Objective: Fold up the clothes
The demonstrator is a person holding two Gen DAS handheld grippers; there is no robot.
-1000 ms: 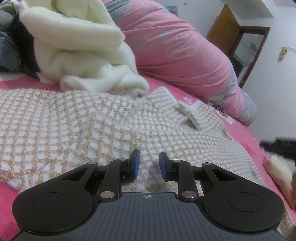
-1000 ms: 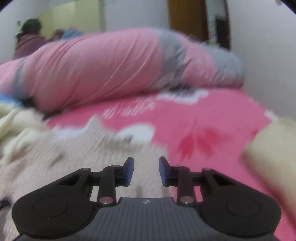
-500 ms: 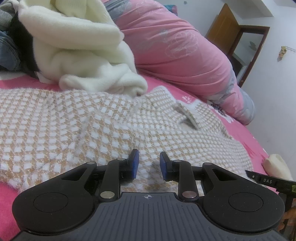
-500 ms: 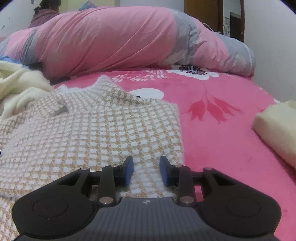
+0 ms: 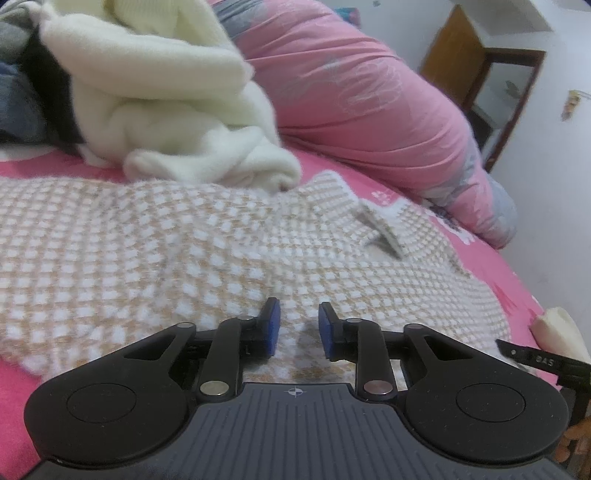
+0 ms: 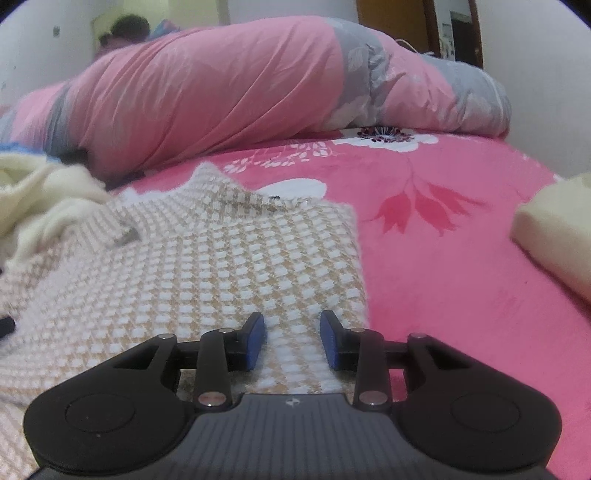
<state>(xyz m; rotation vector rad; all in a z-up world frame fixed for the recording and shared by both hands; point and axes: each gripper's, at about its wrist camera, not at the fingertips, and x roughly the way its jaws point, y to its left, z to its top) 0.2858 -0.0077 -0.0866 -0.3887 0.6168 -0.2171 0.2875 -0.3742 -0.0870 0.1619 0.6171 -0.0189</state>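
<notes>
A tan-and-white checked knit sweater (image 5: 147, 240) lies spread flat on the pink flowered bed sheet (image 6: 461, 258). My left gripper (image 5: 297, 325) hovers low over the sweater's near hem. Its jaws are closing, a gap remains between the blue pads, and they press on nothing. My right gripper (image 6: 292, 339) sits low over the same sweater (image 6: 221, 258) near its right edge. Its jaws are opening, with only cloth lying beneath the gap. The right gripper's black tip (image 5: 543, 362) shows at the right edge of the left wrist view.
A crumpled cream garment (image 5: 166, 92) lies against the sweater's far left side, with dark clothes behind it. A rolled pink duvet (image 6: 221, 99) runs along the back. A folded cream item (image 6: 554, 229) rests at the right. A person (image 6: 125, 33) sits far back.
The right gripper has sunk toward the sweater's right edge and its jaws stand wider. The left gripper's jaws have narrowed a little. The right gripper's tip has come into the left wrist view.
</notes>
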